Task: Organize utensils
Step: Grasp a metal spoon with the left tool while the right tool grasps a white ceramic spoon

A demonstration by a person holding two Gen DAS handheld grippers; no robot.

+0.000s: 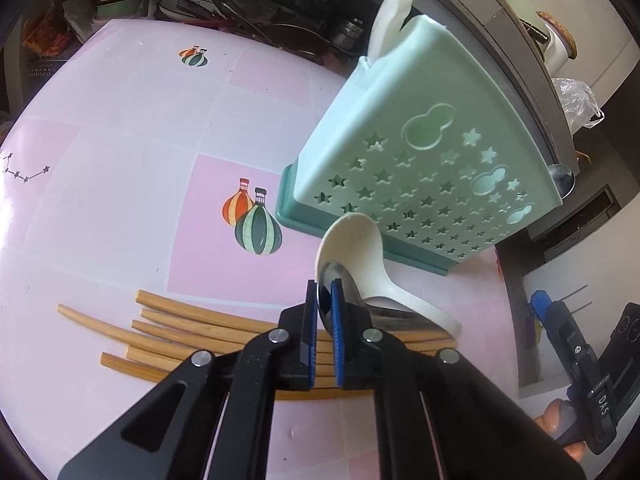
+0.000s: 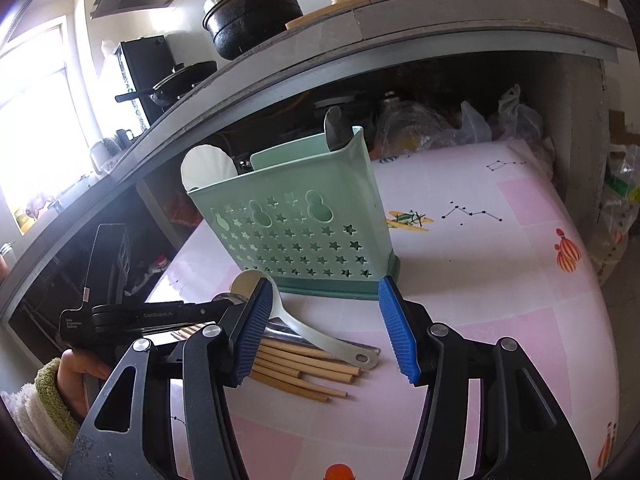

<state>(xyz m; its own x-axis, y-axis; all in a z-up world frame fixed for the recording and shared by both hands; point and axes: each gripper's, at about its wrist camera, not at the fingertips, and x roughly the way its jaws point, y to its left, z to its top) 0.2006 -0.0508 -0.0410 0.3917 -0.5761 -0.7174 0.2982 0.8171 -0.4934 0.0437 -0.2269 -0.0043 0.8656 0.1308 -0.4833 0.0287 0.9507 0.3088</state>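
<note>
A mint green utensil holder (image 1: 420, 152) with star cut-outs stands on the pink table; it also shows in the right wrist view (image 2: 296, 216), holding a white paddle (image 2: 208, 172) and a dark utensil (image 2: 338, 128). My left gripper (image 1: 325, 300) is shut on the bowl of a metal spoon (image 1: 340, 284), which lies on a white plastic spoon (image 1: 360, 256). Several bamboo chopsticks (image 1: 180, 328) lie under and left of it. My right gripper (image 2: 324, 324) is open and empty, above the chopsticks (image 2: 304, 368) and the white spoon (image 2: 320, 336).
The pink patterned tablecloth (image 1: 120, 200) covers the table. Cluttered pots and dishes (image 1: 240, 4) sit behind it under a grey counter (image 2: 440, 28). Plastic bags (image 2: 480, 120) lie at the back. The table's edge falls off on the left of the right wrist view.
</note>
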